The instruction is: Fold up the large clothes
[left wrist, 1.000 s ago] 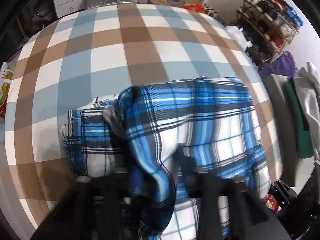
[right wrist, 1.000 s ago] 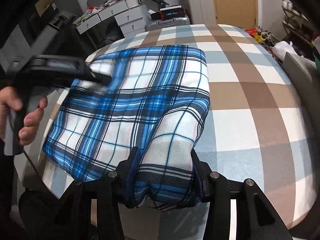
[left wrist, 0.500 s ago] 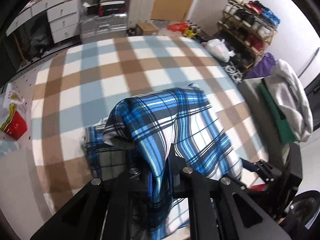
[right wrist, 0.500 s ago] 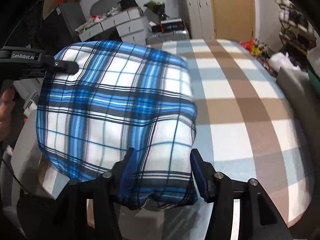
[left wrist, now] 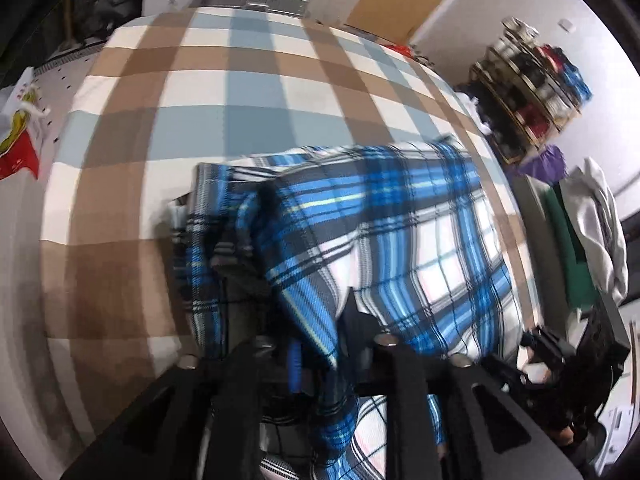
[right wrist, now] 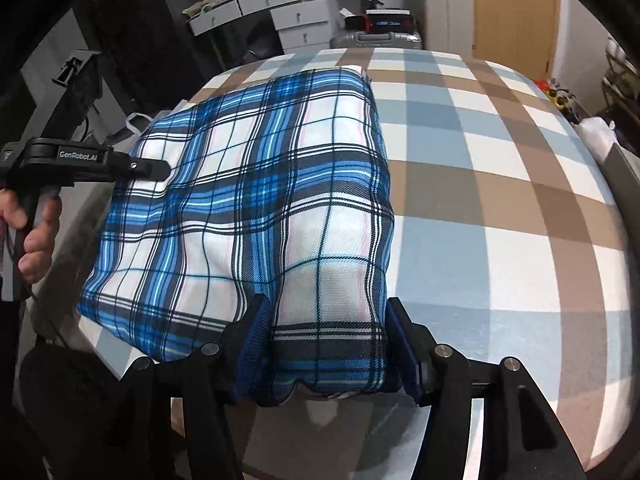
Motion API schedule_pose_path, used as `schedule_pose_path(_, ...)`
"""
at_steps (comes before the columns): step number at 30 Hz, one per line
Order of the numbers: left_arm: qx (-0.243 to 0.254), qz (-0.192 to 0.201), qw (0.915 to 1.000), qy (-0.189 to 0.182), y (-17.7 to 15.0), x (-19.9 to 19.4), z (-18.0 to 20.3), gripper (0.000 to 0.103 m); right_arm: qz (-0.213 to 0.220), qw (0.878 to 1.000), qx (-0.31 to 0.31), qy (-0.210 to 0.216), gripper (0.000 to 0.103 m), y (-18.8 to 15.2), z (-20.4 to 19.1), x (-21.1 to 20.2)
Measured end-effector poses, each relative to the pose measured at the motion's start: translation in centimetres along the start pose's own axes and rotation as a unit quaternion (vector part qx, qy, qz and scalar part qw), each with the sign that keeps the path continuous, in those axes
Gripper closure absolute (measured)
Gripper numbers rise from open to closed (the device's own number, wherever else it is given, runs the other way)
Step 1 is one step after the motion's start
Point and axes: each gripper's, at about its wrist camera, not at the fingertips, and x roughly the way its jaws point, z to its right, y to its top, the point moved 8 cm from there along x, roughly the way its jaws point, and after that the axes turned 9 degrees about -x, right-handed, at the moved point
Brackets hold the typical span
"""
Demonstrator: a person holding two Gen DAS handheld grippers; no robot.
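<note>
Two grippers at near edge of blue plaid garment (right wrist: 256,208), folded on checked table cover (right wrist: 500,184); right gripper (right wrist: 328,344) jaws opening, thick fold between pads; left gripper (left wrist: 316,344) opening, cloth draped between, contact blurred, probably loose.

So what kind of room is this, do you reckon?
Probably a cluttered bedroom or storeroom: a bed-like surface under a brown, blue and white checked cover, white drawer units, and a laden shoe rack.

Soft woven plaid shirt (right wrist: 256,208), matt checked cloth bedcover (right wrist: 500,208)
</note>
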Motion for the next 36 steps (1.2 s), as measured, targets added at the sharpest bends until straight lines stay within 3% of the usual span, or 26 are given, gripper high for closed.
schedule_pose_path(1, -0.009, 0.003, 0.9999, 0.011, 0.3, -0.3, -0.3, 0.065, -0.002, 1.0, 0.002, 0.009, 0.045, -0.1, 0.0, 0.1)
schedule_pose_path(3, -0.019, 0.021, 0.9995, 0.015, 0.6, -1.6, -0.5, 0.065, -0.002, 1.0, 0.011, 0.012, 0.045, -0.1, 0.2, 0.1)
schedule_pose_path(4, -0.018, 0.048, 0.998, 0.037, 0.8, -3.1, -0.5, 0.065, 0.0, 1.0, 0.017, 0.016, 0.045, 0.0, 0.2, -0.1)
schedule_pose_path(6, 0.014, 0.106, 0.9899, 0.093, 0.8, -6.2, 0.3, 0.064, 0.008, 0.999, 0.032, 0.025, 0.045, 0.1, 0.5, -0.6)
schedule_pose_path(9, 0.07, 0.145, 0.9827, 0.092, -0.9, -8.7, 3.4, 0.062, 0.044, 0.998, 0.048, 0.018, 0.045, 0.8, 1.2, -2.2)
schedule_pose_path(11, 0.104, 0.128, 0.9834, 0.077, -2.9, -7.8, 5.9, 0.062, 0.085, 0.995, 0.051, -0.002, 0.048, 1.6, 1.8, -3.7)
schedule_pose_path(12, 0.125, 0.111, 0.9835, 0.07, -4.1, -6.6, 7.2, 0.062, 0.099, 0.994, 0.052, -0.002, 0.057, 1.9, 1.9, -4.2)
schedule_pose_path(14, 0.143, 0.082, 0.9838, 0.071, -5.6, -3.9, 7.6, 0.062, 0.117, 0.991, 0.053, 0.031, 0.064, 2.3, 1.4, -4.8)
schedule_pose_path(17, 0.14, 0.047, 0.9817, 0.121, -6.2, 0.7, 5.1, 0.062, 0.096, 0.99, 0.054, 0.083, 0.07, 2.0, 0.1, -3.9)
schedule_pose_path(19, 0.121, 0.034, 0.9856, 0.113, -6.3, 2.7, 3.3, 0.062, 0.074, 0.992, 0.039, 0.091, 0.07, 1.6, -0.6, -3.1)
schedule_pose_path(20, 0.113, 0.038, 0.9876, 0.102, -6.2, 2.9, 2.9, 0.062, 0.043, 0.994, 0.031, 0.099, 0.07, 1.0, -1.1, -1.8)
schedule_pose_path(22, 0.104, 0.035, 0.9896, 0.093, -5.8, 2.3, 2.8, 0.062, -0.003, 0.996, 0.028, 0.089, 0.071, 0.1, -1.3, 0.2)
schedule_pose_path(25, 0.103, 0.041, 0.9888, 0.099, -4.5, 0.3, 3.6, 0.062, -0.003, 0.997, 0.012, 0.074, 0.072, 0.2, -1.6, 0.1)
schedule_pose_path(28, 0.118, 0.085, 0.9871, 0.066, -1.4, -2.9, 6.7, 0.062, 0.004, 0.997, 0.028, 0.078, 0.072, 0.2, -1.4, -0.6)
schedule_pose_path(30, 0.131, 0.103, 0.9835, 0.07, 0.2, -3.3, 7.8, 0.057, 0.015, 0.995, 0.045, 0.088, 0.071, 0.5, -1.1, -1.1)
schedule_pose_path(31, 0.138, 0.099, 0.9821, 0.082, 1.2, -2.4, 8.4, 0.049, 0.025, 0.994, 0.05, 0.093, 0.071, 0.8, -1.0, -1.5)
schedule_pose_path(34, 0.118, 0.037, 0.9867, 0.106, 3.0, 2.2, 7.2, 0.048, 0.071, 0.991, 0.035, 0.104, 0.071, 1.8, -1.4, -3.3)
schedule_pose_path(36, 0.106, 0.013, 0.9877, 0.114, 2.8, 4.4, 5.7, 0.048, 0.072, 0.99, 0.013, 0.123, 0.071, 2.0, -2.6, -3.2)
